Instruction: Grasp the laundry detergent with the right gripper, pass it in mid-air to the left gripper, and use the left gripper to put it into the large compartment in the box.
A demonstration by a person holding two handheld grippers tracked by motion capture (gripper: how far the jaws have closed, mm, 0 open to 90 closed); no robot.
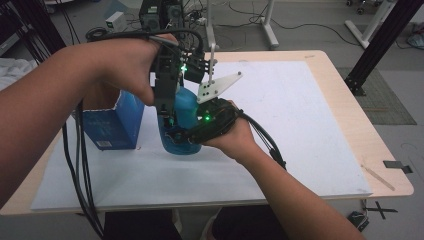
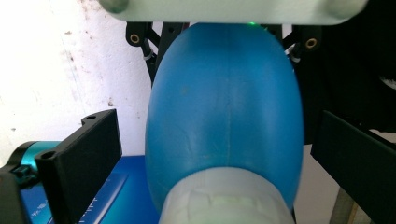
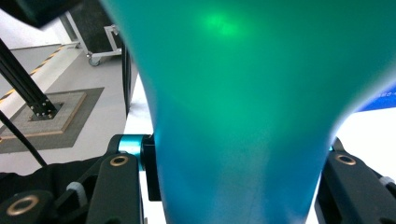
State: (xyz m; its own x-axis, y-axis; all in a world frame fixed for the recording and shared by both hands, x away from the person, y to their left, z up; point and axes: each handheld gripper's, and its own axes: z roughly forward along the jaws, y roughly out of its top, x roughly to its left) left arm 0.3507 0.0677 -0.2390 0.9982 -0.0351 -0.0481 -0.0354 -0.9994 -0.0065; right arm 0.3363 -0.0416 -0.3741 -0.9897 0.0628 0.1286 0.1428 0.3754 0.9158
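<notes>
The step in hand looks like a two-handed job on the blue bottle (image 1: 181, 135), which stands upright on the white sheet of the tabletop (image 1: 300, 125), just beside the blue carton (image 1: 112, 122) to its left. The right claw (image 1: 190, 134) comes in low from the side, and in the right gripper view the bottle's body (image 3: 243, 116) sits squeezed between the jaws with no gap at either side, so this claw reads as clamped on it. The left claw (image 1: 167, 112) comes down from above at the bottle's upper part; in the left gripper view the jaws stand apart, well clear of the blue shoulder (image 2: 224, 107) on both sides, with a pale collar or cap (image 2: 224, 200) near the bottom edge. To do this well, I would keep the right claw's hold firm and level so the bottle cannot tip or spin, centre the left claw over the narrow top before closing, and squeeze only enough to hold, since the plastic wall probably gives under pressure. The two claws are crowded together, so the approach should stay slow to avoid a knock. Counted: one bottle, one carton, two claws, one white sheet, and one thin wooden stick (image 1: 377, 177) near the tabletop's right corner.
</notes>
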